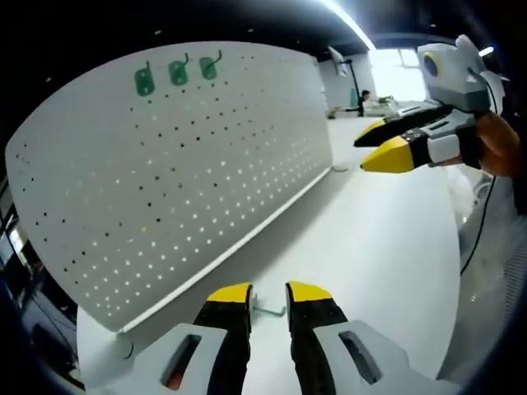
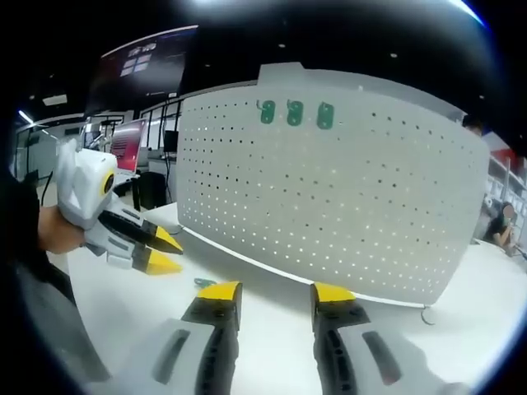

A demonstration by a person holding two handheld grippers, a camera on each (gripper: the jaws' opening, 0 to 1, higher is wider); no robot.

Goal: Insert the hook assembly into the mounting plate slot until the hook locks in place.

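A white pegboard mounting plate [image 1: 189, 173] [image 2: 329, 189] stands upright on the white table [image 1: 370, 247]. Three green hooks [image 1: 178, 72] [image 2: 294, 113] hang in a row near its top edge. One loose green hook assembly [image 1: 270, 310] [image 2: 204, 283] lies flat on the table in front of the board. My left gripper [image 1: 268, 295] is open, its yellow tips low on either side of that hook, not touching it. My right gripper [image 2: 276, 292] is open and holds nothing. The right gripper [image 1: 362, 155], held in a hand, hovers above the table. The left gripper [image 2: 179, 257] is low beside the hook.
The board rests on small feet [image 2: 424, 315] along its lower edge. A cable [image 1: 478, 230] hangs off the table's right side. Desks, monitors [image 2: 123, 136] and a seated person [image 2: 498, 222] are in the background.
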